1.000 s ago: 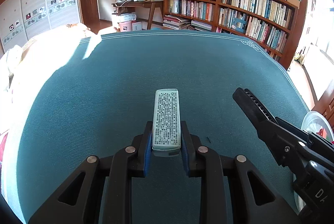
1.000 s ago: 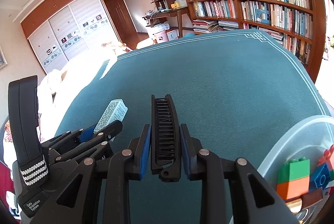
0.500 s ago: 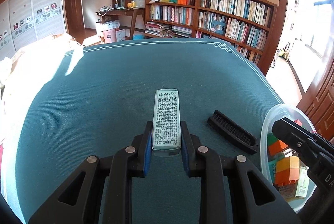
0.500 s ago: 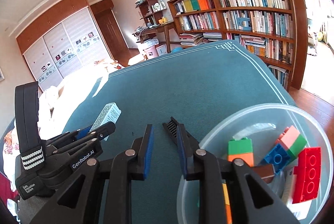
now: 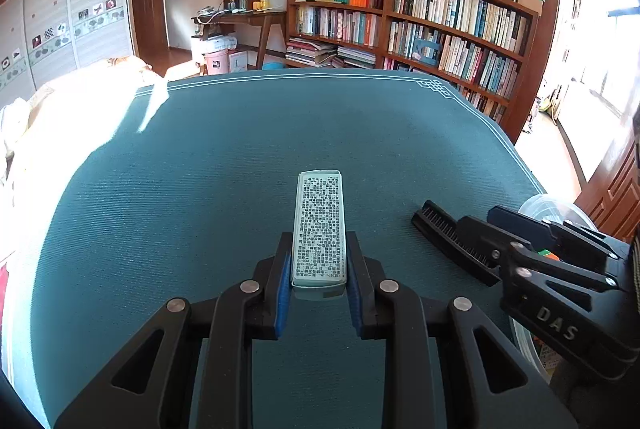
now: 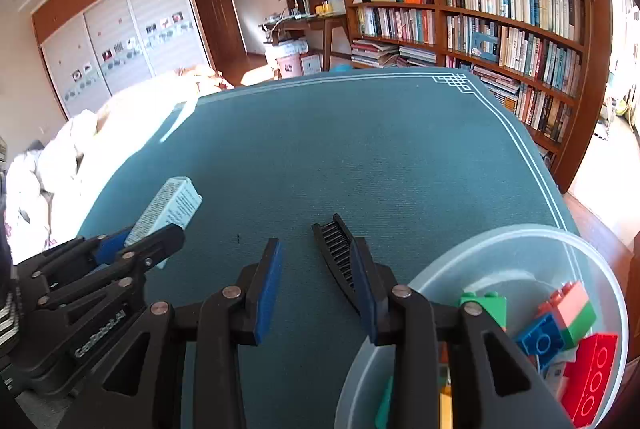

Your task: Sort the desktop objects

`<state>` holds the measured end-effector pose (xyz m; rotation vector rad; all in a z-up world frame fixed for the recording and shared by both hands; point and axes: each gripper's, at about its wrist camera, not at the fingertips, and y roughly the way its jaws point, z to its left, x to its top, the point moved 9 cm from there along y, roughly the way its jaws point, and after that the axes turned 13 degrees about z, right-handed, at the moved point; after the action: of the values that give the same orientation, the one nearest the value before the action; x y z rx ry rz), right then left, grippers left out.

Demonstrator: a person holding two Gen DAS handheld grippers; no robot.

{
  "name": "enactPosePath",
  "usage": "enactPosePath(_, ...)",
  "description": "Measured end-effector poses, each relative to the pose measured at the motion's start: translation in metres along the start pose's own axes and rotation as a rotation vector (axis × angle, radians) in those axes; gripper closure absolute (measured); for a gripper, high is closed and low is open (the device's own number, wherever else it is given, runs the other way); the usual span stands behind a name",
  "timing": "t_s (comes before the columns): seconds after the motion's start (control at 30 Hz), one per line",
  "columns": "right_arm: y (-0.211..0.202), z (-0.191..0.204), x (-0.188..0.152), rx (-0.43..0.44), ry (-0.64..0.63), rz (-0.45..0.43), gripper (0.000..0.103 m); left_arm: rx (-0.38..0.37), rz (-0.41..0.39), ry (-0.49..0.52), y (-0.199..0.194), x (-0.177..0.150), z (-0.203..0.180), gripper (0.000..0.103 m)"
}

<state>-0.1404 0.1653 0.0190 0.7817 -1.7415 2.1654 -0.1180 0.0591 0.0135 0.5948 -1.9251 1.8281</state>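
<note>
Since my right gripper (image 6: 316,285) has just been opening, empty, the black comb (image 6: 334,249) now lies on the table beside the bin (image 6: 520,249); my left gripper (image 5: 319,277) clamps the printed box (image 5: 319,221)

The clear bowl (image 6: 520,253) runs off the lower right of the frame; the right fingers (image 6: 362,285) hide the black comb's (image 6: 334,239) near end.

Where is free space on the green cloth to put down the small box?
The cloth is bare from the box in the left gripper out to the white border lines and the sunlit left edge. It is crowded at the right: the black comb, the right gripper and the clear tub of bricks.
</note>
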Motion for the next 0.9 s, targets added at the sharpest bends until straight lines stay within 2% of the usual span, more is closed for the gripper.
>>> enactPosePath(0.1,0.023,0.001,0.006,-0.075,-0.035,0.066,0.064,0.003,0.006,-0.005,0.003,-0.001,0.005,0.077)
enactPosePath(0.27,0.054,0.003,0.004,-0.127,-0.084,0.206,0.063,-0.001,0.026,-0.017,0.010,-0.005,0.012,0.077)
enactPosePath(0.4,0.056,0.009,0.004,-0.146,-0.127,0.214,0.062,-0.004,0.036,-0.023,0.015,-0.006,0.013,0.077)
enactPosePath(0.5,0.056,0.009,0.005,-0.151,-0.143,0.196,0.072,-0.001,0.038,-0.023,0.015,-0.009,0.016,0.077)
enactPosePath(0.53,0.055,0.010,0.004,-0.140,-0.143,0.184,0.077,0.000,0.039,-0.024,0.015,-0.010,0.017,0.077)
enactPosePath(0.57,0.053,0.012,0.004,-0.102,-0.139,0.173,0.086,0.001,0.040,-0.025,0.015,-0.011,0.017,0.077)
enactPosePath(0.6,0.050,0.015,0.002,-0.037,-0.127,0.171,0.091,0.003,0.041,-0.026,0.014,-0.013,0.019,0.077)
enactPosePath(0.67,0.043,0.023,0.002,0.052,-0.104,0.141,0.092,0.005,0.045,-0.026,0.014,-0.015,0.019,0.077)
enactPosePath(0.77,0.025,0.031,0.001,0.130,-0.096,0.083,0.093,0.009,0.047,-0.022,0.013,-0.018,0.018,0.077)
enactPosePath(0.9,0.009,0.033,0.001,0.178,-0.087,0.042,0.093,0.011,0.048,-0.026,0.012,-0.019,0.018,0.077)
